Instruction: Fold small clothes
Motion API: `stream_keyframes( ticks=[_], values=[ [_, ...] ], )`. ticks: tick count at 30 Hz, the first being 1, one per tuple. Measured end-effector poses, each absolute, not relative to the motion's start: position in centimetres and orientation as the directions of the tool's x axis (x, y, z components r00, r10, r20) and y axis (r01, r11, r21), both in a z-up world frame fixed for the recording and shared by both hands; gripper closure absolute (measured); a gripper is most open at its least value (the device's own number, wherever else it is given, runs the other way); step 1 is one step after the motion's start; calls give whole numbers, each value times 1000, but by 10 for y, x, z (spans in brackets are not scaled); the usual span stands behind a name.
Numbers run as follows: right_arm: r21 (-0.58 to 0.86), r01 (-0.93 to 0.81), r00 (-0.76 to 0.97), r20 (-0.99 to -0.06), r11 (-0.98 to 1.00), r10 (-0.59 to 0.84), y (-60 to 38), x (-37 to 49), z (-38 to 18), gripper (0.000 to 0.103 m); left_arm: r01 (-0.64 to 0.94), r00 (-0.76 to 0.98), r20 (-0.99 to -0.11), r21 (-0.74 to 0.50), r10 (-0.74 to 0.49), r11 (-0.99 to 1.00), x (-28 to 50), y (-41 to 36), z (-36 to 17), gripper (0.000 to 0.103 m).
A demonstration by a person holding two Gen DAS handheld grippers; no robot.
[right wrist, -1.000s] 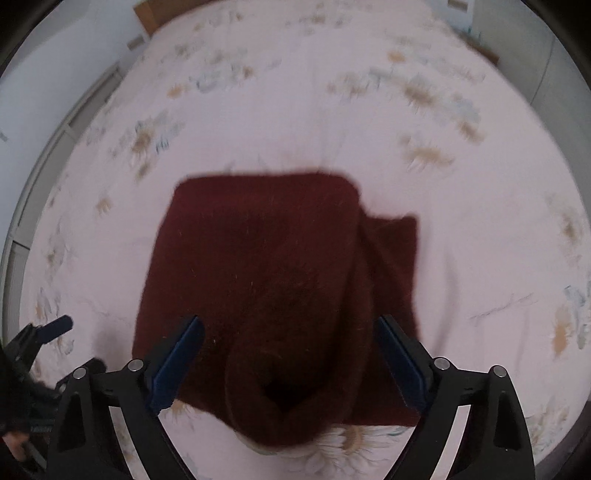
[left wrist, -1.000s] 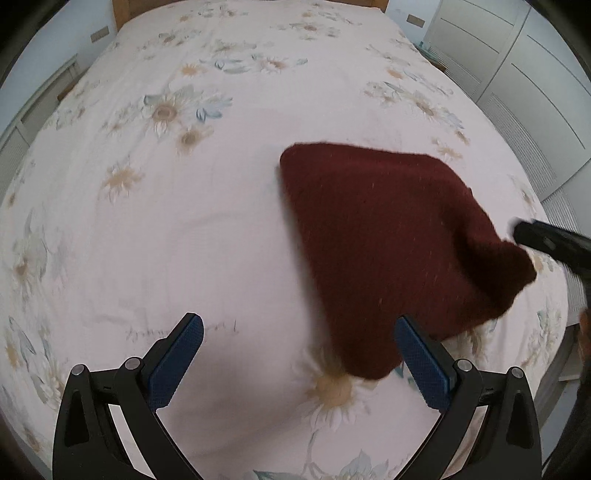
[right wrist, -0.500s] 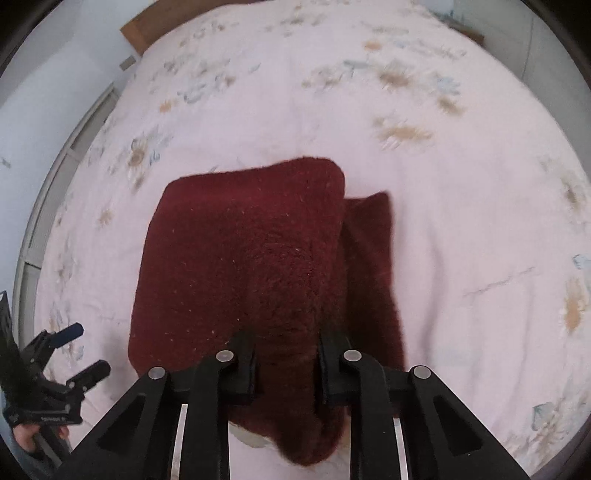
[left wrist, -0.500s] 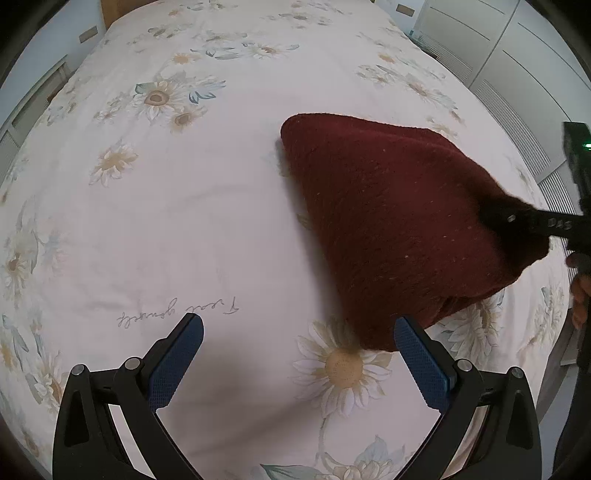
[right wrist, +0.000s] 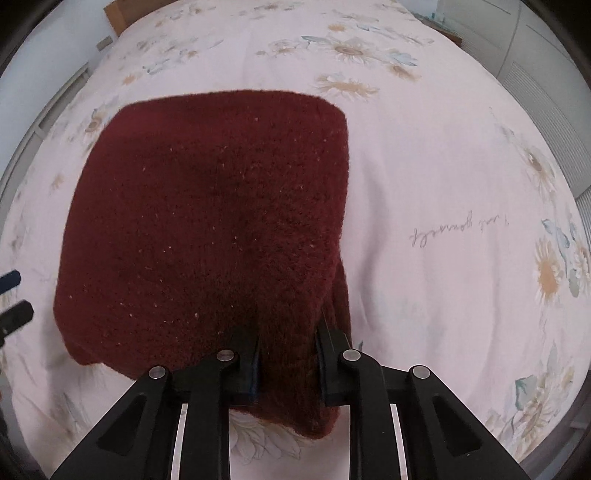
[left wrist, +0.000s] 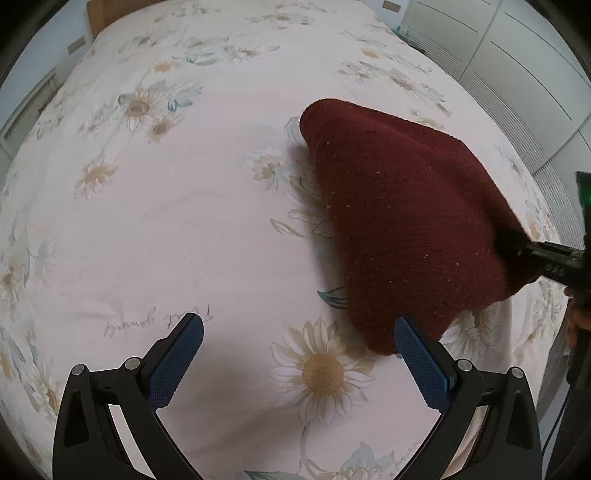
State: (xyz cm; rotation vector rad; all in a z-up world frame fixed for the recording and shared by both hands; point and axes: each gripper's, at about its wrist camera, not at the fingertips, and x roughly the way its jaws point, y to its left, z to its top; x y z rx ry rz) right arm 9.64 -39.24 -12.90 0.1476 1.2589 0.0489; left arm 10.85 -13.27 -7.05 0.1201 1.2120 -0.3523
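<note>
A dark red knitted garment (right wrist: 207, 221) lies partly folded on the flowered bedsheet (right wrist: 424, 166). My right gripper (right wrist: 287, 343) is shut on its near edge, the cloth bunched between the two pads and lifted off the sheet. In the left wrist view the same garment (left wrist: 406, 229) rises like a tent toward the right, where the right gripper (left wrist: 524, 251) pinches its corner. My left gripper (left wrist: 298, 330) hangs open over bare sheet, its right pad beside the garment's lower tip and holding nothing.
The bed fills both views, with a wooden headboard (left wrist: 99, 14) at the far end. White wardrobe doors (left wrist: 517, 66) stand along the right of the bed. The left gripper's fingertips (right wrist: 11, 280) show at the left edge of the right wrist view.
My right gripper closed on the garment's near edge and has drawn it up and across, so the cloth now covers the folded strip seen earlier. The left gripper stayed open.
</note>
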Motion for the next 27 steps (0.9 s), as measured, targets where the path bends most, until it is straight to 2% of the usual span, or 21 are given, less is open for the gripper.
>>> stream_keyframes(
  ticks=[6, 8, 14, 21, 24, 27],
  values=[
    [187, 91, 321, -935, 978, 150, -401, 97, -125, 71, 320, 299, -936, -84, -185, 944, 113, -130, -73, 1],
    [159, 94, 318, -940, 983, 122, -400, 98, -122, 49, 313, 293, -938, -91, -187, 945, 116, -130, -75, 1],
    [168, 113, 320, -939, 979, 124, -409, 101, -110, 28, 334, 287, -940, -85, -187, 939, 125, -142, -76, 1],
    [168, 50, 445, -886, 984, 129, -402, 108, -62, 16, 380, 329, -918, -88, -223, 921, 142, -163, -63, 1],
    [168, 19, 452, -881, 986, 141, -393, 124, -61, 2, 363, 343, -915, -78, -211, 929, 157, -172, -59, 1],
    [181, 6, 428, -889, 984, 161, -388, 139, -76, 0, 338, 330, -920, -95, -212, 936, 173, -180, -60, 1]
  ],
)
